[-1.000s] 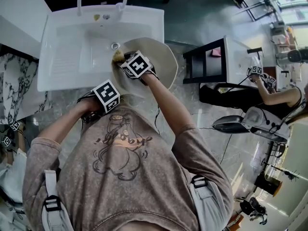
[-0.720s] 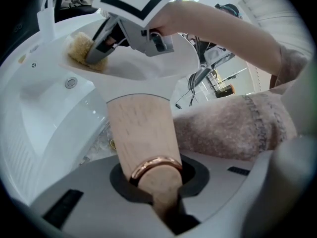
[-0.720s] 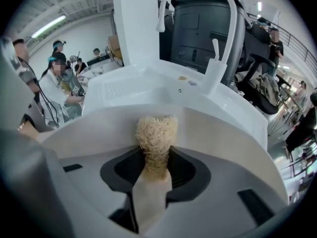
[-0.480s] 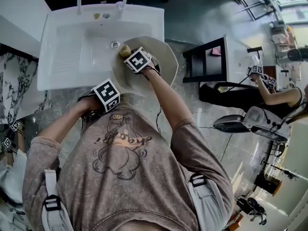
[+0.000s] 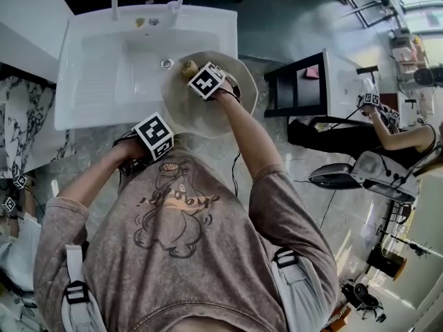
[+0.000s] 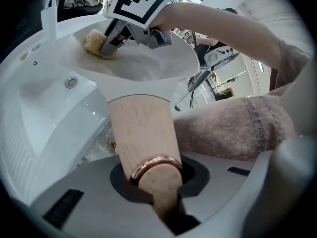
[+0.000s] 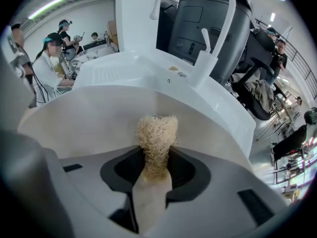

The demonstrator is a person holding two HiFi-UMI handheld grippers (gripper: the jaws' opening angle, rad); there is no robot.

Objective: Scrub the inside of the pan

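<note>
A cream-white pan (image 5: 225,109) is held over the right edge of the white sink (image 5: 104,81). Its pale wooden handle (image 6: 141,133) runs into my left gripper (image 6: 156,182), which is shut on it; in the head view the left gripper (image 5: 142,151) sits below the pan. My right gripper (image 7: 153,167) is shut on a tan loofah scrubber (image 7: 157,135) that presses on the pan's inner wall (image 7: 99,118). From the head view the scrubber (image 5: 187,68) lies at the pan's far rim, right gripper (image 5: 197,75) beside it. The left gripper view shows the scrubber (image 6: 96,42) inside the pan (image 6: 148,66).
A white faucet (image 7: 210,38) rises behind the sink, with a dark bin (image 7: 213,14) behind it. The sink drain (image 5: 166,64) lies just left of the pan. A black-and-white table (image 5: 318,88) stands to the right. Several people sit around the room.
My right gripper has slid the scrubber up and to the right along the pan's inside, toward the far rim. The left gripper and handle have stayed put.
</note>
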